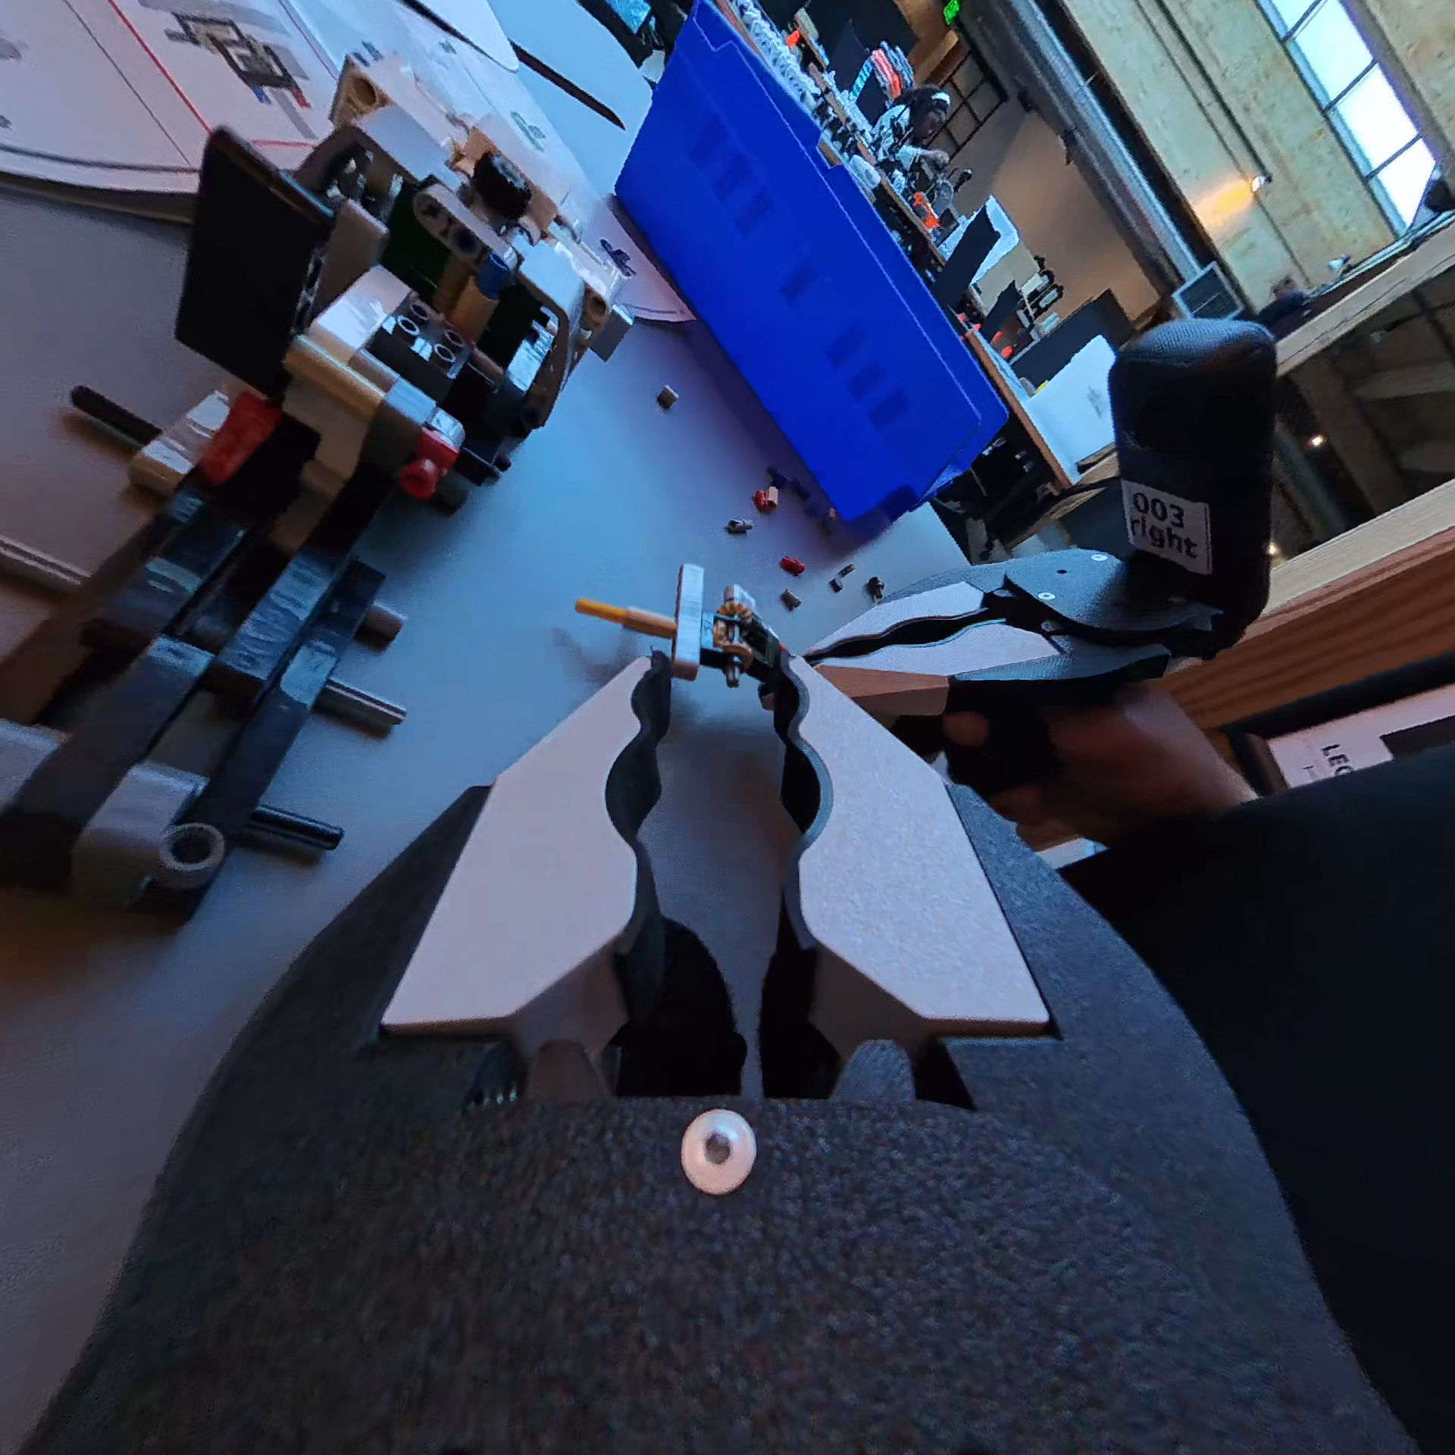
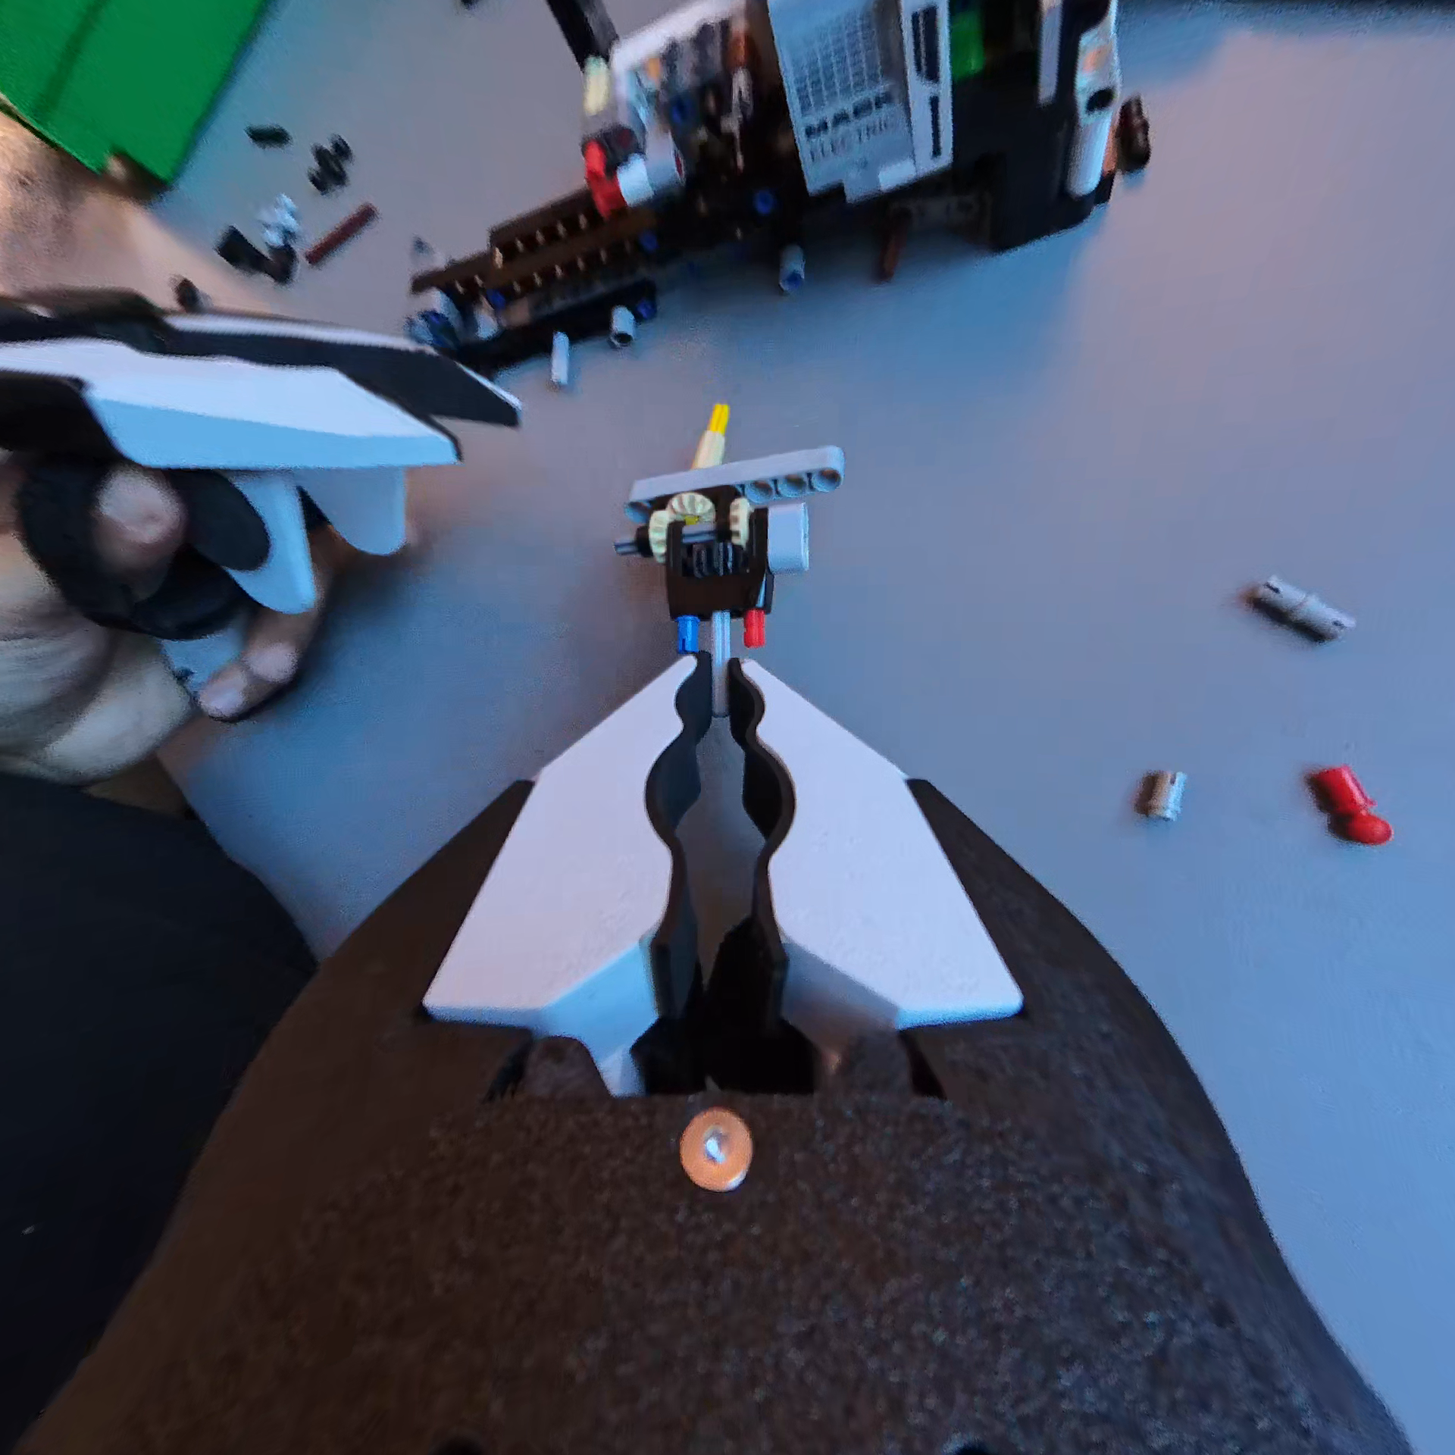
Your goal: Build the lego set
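A small Lego sub-assembly (image 2: 712, 543) has a grey holed beam, tan gears, a black frame, blue and red pins and a yellow axle. My right gripper (image 2: 712, 677) is shut on its grey axle and holds it above the table. In the left wrist view the sub-assembly (image 1: 712, 630) sits just beyond my left gripper (image 1: 720, 677), which is open and empty. The right gripper (image 1: 811, 653) comes in from the right there. The left gripper (image 2: 488, 425) shows to the left of the sub-assembly, apart from it. The large truck model (image 1: 354, 331) (image 2: 866, 118) stands farther back.
A blue bin (image 1: 787, 260) stands behind scattered small pieces (image 1: 787, 563). A green bin (image 2: 118, 71) is at the far left. A red pin (image 2: 1350, 807), a grey connector (image 2: 1299, 610) and a tan piece (image 2: 1161, 795) lie to the right. Black chassis beams (image 1: 197, 630) lie beside the truck. About 8 cm separates my left fingertips from my right. The tan piece (image 2: 1161, 795) sits 9 cm or so from the ends of my right fingers. Look for it in the left wrist view (image 1: 790, 599) too.
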`<state>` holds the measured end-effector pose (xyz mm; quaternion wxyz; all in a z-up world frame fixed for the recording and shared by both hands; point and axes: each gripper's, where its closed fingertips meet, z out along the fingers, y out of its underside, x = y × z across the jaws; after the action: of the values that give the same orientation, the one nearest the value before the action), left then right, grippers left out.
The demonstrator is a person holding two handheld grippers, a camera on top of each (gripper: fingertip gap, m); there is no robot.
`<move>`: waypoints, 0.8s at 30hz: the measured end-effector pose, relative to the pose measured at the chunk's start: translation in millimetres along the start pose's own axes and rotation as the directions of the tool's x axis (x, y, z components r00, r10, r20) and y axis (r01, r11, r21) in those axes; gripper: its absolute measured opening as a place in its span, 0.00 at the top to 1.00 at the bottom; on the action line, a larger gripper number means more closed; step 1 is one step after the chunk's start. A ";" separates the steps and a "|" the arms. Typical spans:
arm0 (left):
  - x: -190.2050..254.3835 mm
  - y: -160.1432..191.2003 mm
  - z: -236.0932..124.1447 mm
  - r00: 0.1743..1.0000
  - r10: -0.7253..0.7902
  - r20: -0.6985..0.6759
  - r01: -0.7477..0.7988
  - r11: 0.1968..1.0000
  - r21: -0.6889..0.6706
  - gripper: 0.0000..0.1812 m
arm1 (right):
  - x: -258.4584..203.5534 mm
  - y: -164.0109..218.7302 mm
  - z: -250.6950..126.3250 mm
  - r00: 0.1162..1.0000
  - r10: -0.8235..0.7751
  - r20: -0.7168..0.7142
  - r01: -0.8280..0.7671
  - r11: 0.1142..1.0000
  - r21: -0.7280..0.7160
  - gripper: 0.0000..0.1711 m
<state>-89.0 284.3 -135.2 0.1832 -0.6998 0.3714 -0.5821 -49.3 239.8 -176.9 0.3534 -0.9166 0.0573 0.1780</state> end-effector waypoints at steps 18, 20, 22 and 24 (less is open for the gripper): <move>-7.8 -19.9 -31.7 0.935 0.340 0.103 -0.345 0.938 0.041 0.87 | -6.8 15.4 3.0 0.998 0.032 -0.050 -0.035 0.998 -0.059 0.90; -11.2 -15.4 -29.8 0.918 0.384 0.101 -0.384 0.923 -0.018 0.87 | -6.5 14.3 -1.5 0.998 0.041 -0.042 -0.042 0.999 -0.027 0.86; -16.5 -10.1 -27.0 0.901 0.422 0.096 -0.415 0.905 -0.091 0.86 | -4.8 13.0 -7.9 0.999 0.027 -0.038 -0.027 1.000 0.006 0.86; -17.3 -3.4 -22.1 0.890 0.451 0.063 -0.437 0.885 -0.161 0.86 | -4.2 8.3 -14.0 0.999 -0.025 -0.030 0.026 0.998 0.059 0.87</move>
<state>-109.8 303.1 -139.0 0.2794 -0.6353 0.5529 -0.4612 -51.1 224.3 -170.9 0.3818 -0.9088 0.0560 0.1584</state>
